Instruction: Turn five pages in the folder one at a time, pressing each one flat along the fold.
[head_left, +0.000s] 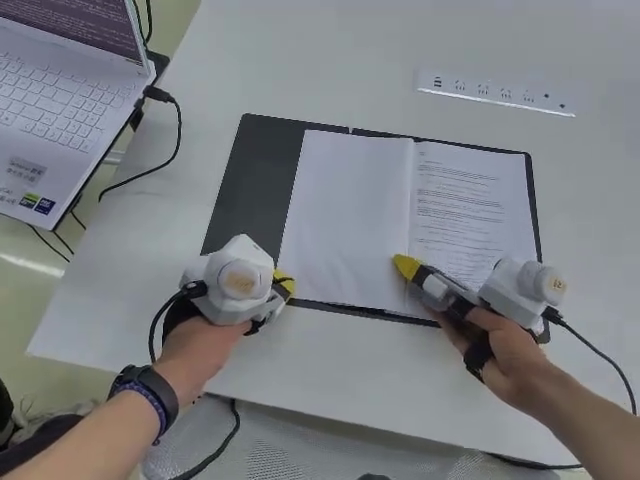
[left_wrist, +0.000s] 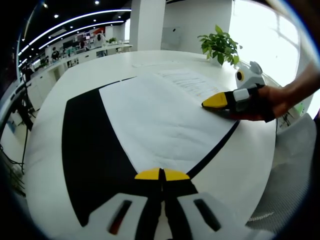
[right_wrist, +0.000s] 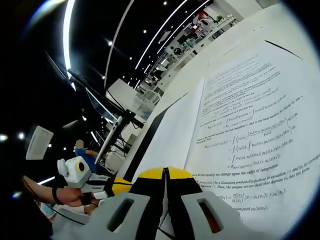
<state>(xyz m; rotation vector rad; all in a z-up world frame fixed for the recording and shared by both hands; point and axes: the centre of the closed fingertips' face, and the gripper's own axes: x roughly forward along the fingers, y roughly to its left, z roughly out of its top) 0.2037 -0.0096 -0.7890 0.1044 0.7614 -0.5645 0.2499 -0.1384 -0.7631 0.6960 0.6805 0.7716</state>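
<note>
Left gripper held low in hand, fingers clenched empty, tips at near corner of blank page. Right gripper angled inward, fingers clenched, tips on fold. Black folder open flat on white worktop, printed page at right.

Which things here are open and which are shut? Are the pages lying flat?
Black folder: open, lying flat.
Blank white left page: flat.
Printed right page: flat.
Left gripper: shut, holding nothing, at the folder's near edge.
Right gripper: shut, yellow tips at the fold.
White laptop: open, screen lit.
</note>
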